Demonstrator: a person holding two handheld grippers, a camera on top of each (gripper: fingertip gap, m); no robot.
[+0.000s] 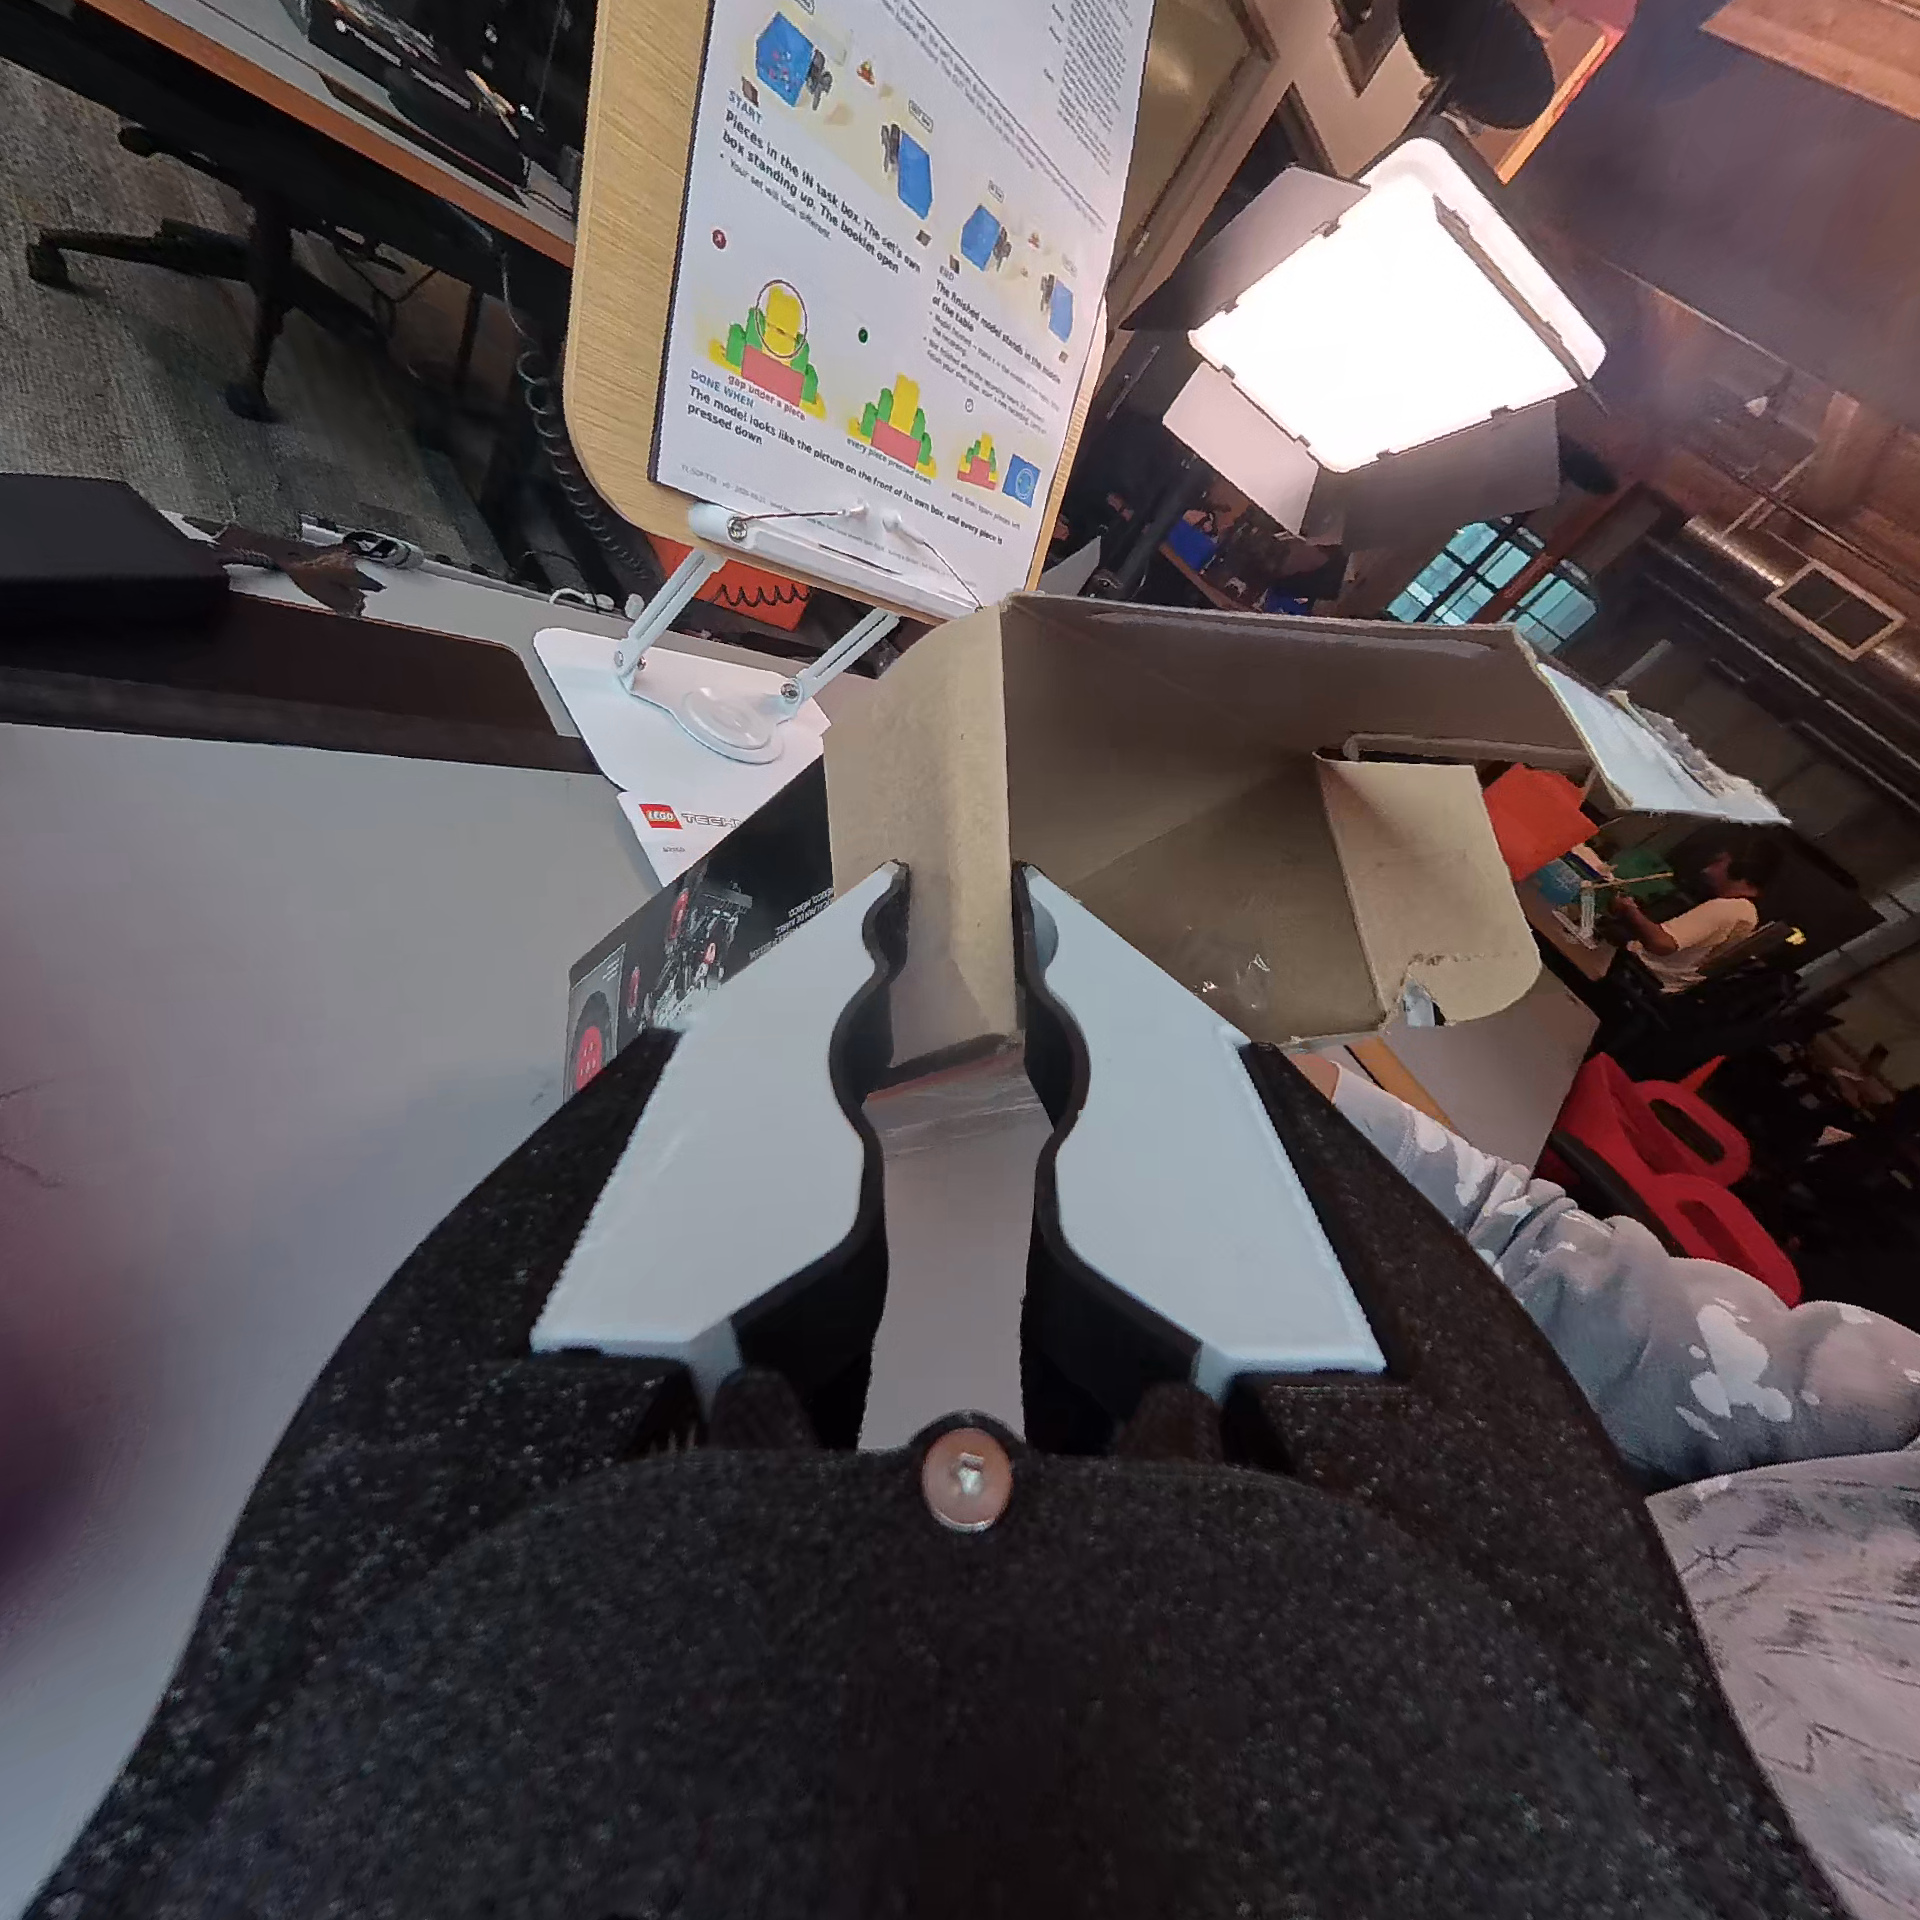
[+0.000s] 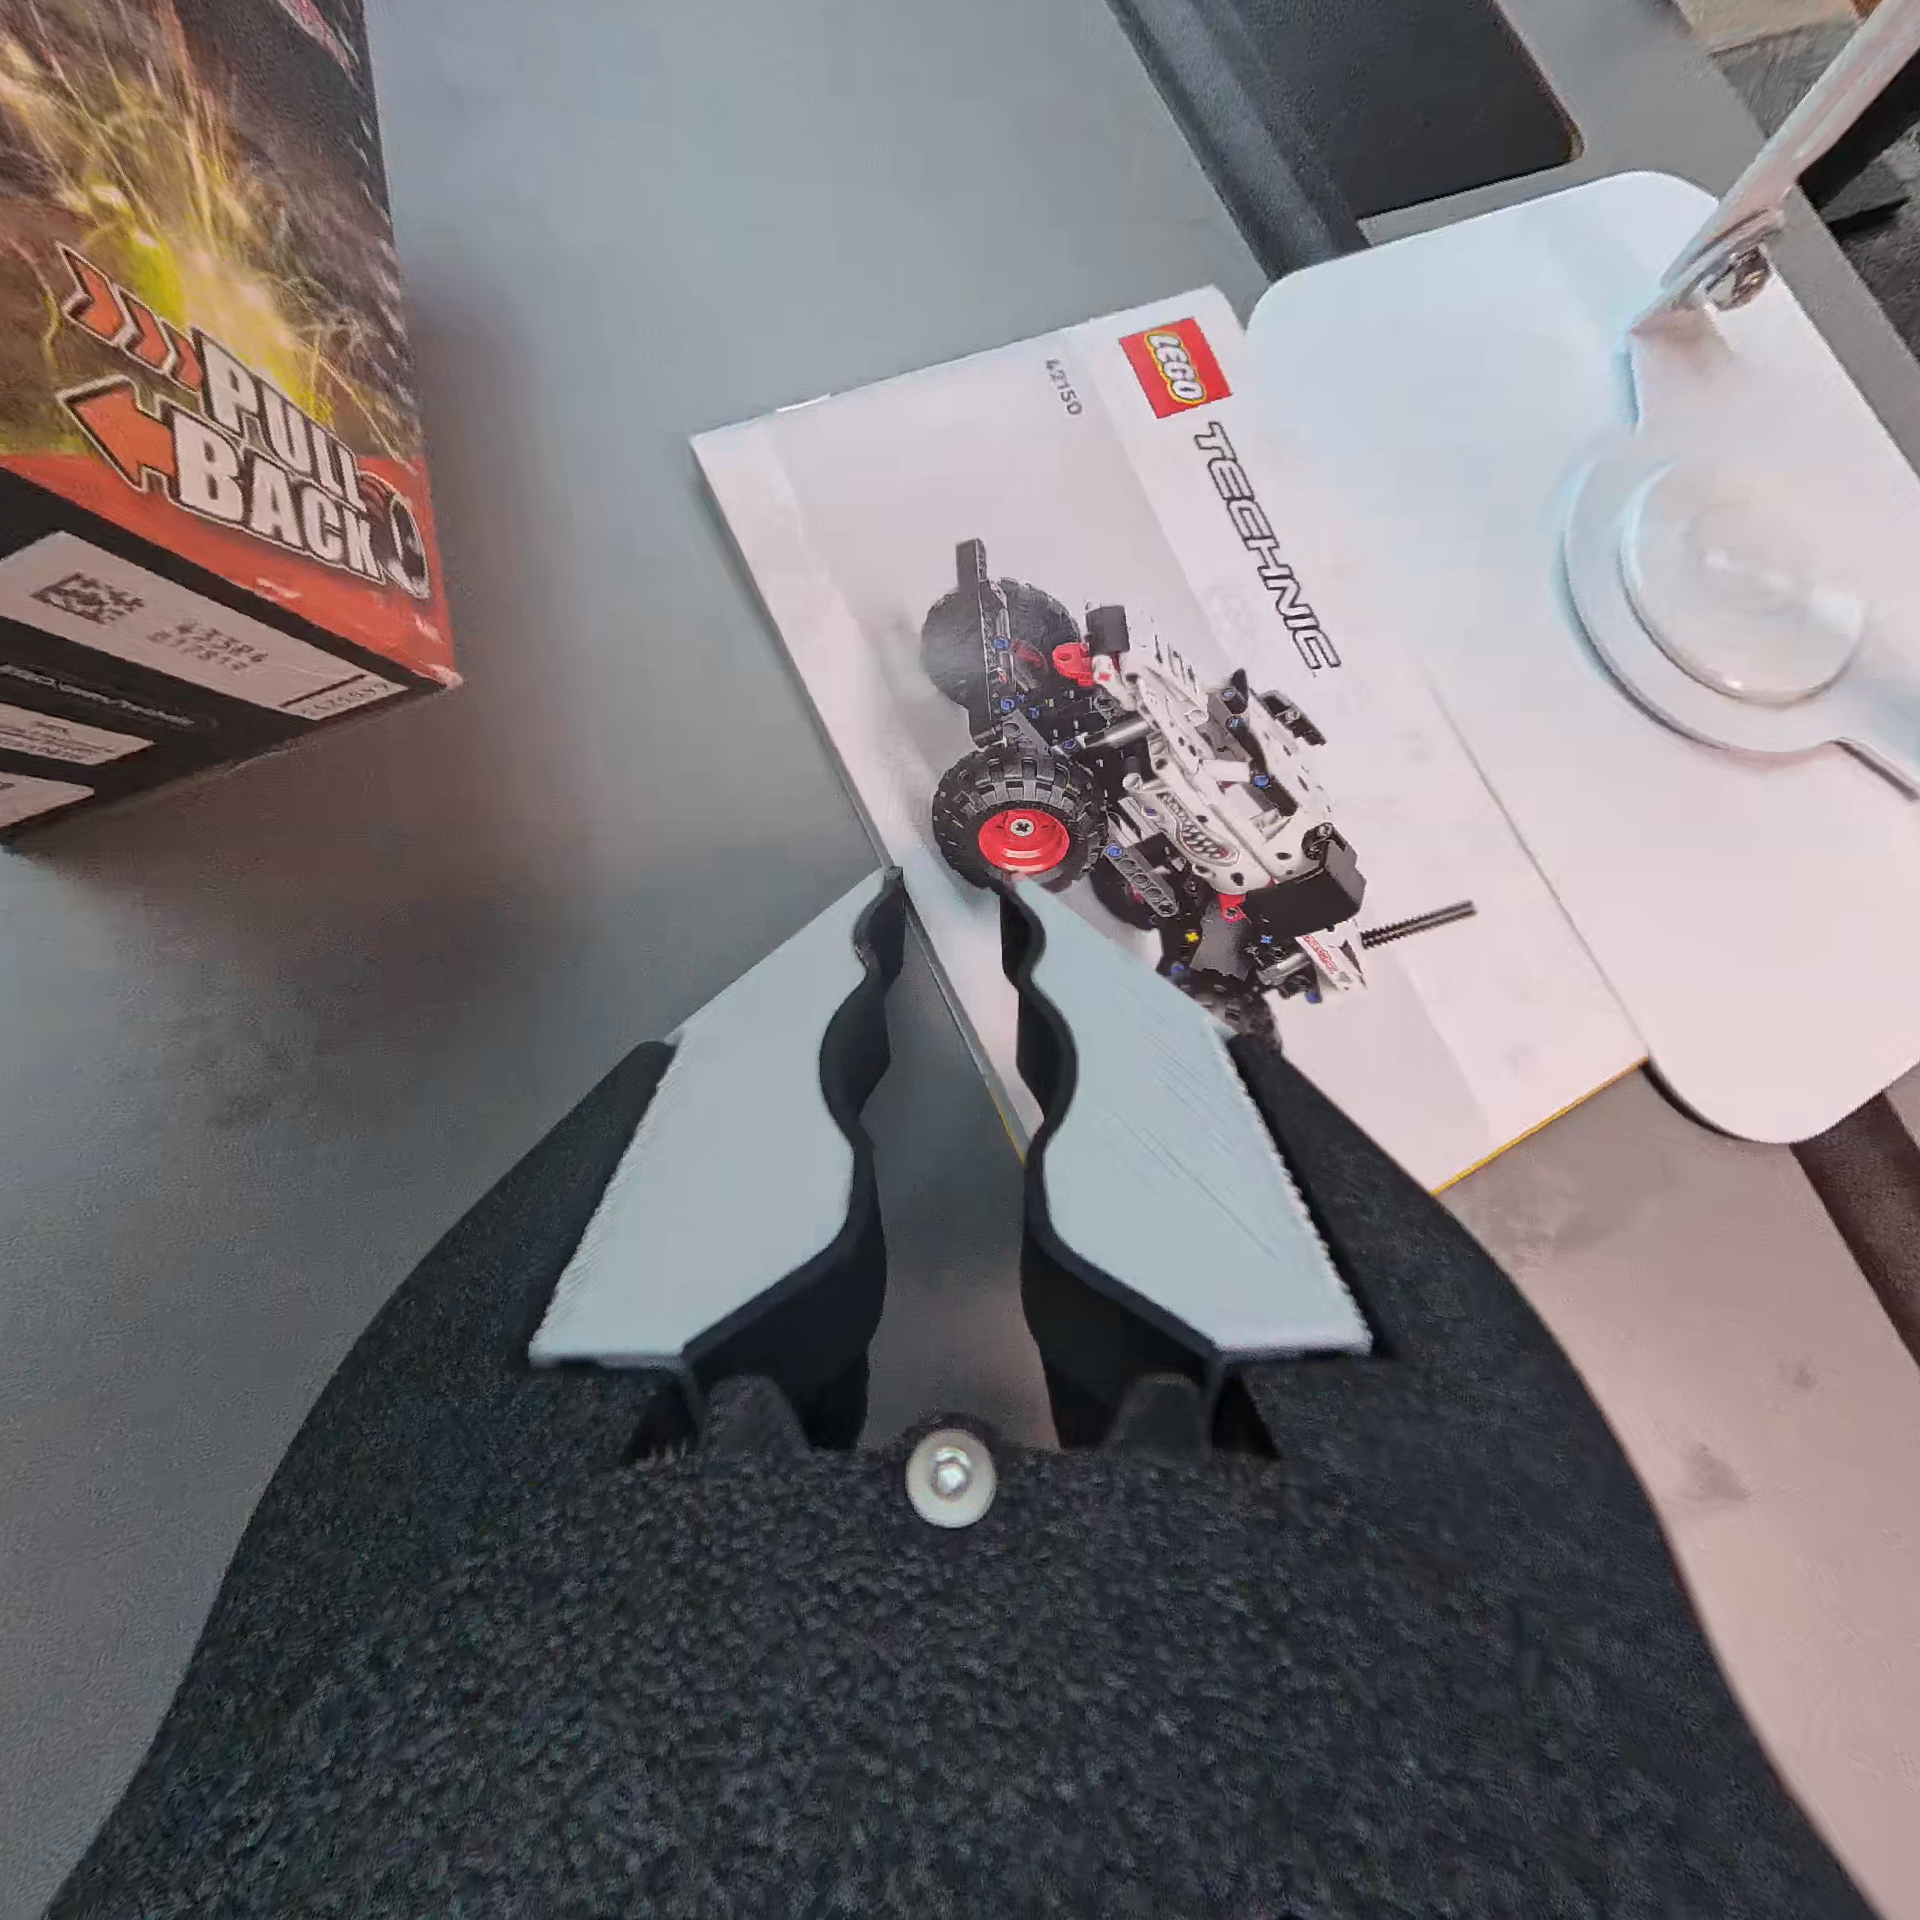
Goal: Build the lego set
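The open Lego box (image 1: 1195,831) lies on the grey table with its brown cardboard inside facing me. My left gripper (image 1: 961,873) is shut on the box's end flap (image 1: 945,790), which fills the gap between the fingers. The white instruction booklet (image 2: 1143,623), with a truck pictured on its cover, lies flat on the table, its far side tucked under a white stand base (image 2: 1558,520). My right gripper (image 2: 951,883) hovers over the booklet's near left edge, jaws a little apart and empty. The box's printed side (image 2: 208,416) shows at the upper left in the right wrist view.
A wooden board with a printed sheet (image 1: 883,260) stands on the white base (image 1: 686,707) behind the box. A sleeve (image 1: 1610,1299) reaches in at the right. A bright light panel (image 1: 1392,312) stands beyond. The table edge (image 2: 1247,156) runs behind the booklet. The grippers' ends are close to 35 cm from one another.
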